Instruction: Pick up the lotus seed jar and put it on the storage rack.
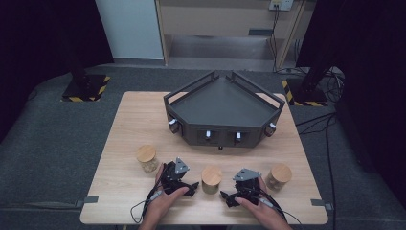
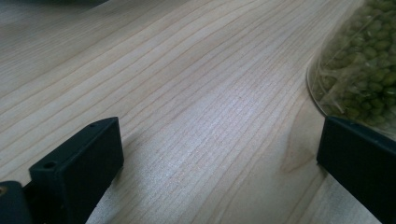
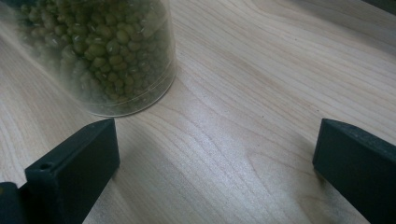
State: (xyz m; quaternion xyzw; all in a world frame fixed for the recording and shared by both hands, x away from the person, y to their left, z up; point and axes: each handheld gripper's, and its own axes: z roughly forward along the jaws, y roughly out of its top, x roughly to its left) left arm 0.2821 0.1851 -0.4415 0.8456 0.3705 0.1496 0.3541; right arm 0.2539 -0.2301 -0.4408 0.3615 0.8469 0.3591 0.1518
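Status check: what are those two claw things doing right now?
Left gripper and right gripper open, empty. Middle jar of green beans stands between them. Nothing blocking.

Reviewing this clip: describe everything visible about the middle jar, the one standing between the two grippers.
The clear round jar with a flat wooden lid stands upright on the light wooden table, near its front edge, between the left gripper and right gripper. Through its transparent wall it looks packed with small green beans, nearly to the top. The lid is on. Both grippers rest open beside it; neither jaw pair encloses it, and no contact is clear.
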